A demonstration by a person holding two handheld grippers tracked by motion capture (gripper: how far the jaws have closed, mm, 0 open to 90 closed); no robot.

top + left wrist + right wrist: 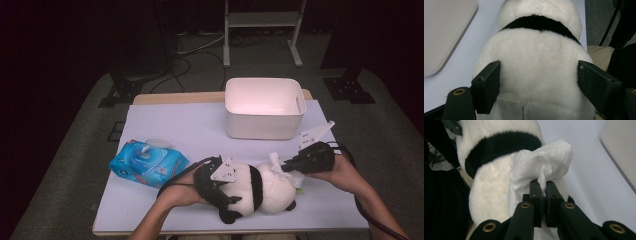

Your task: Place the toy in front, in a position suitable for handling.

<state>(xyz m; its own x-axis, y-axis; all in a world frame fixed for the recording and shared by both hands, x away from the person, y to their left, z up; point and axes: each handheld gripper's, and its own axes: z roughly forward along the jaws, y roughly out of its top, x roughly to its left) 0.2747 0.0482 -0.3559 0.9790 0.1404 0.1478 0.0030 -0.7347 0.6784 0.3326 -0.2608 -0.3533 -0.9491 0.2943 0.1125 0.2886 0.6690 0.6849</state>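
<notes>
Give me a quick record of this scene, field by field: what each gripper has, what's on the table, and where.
left gripper: clamped across the black-and-white plush panda
right gripper: shut on a crumpled white wet wipe, pressed against the panda
table: pale top, panda lying near the front edge
white plastic bin: back of table, looks empty
blue wipes pack: left of panda, flap open
</notes>
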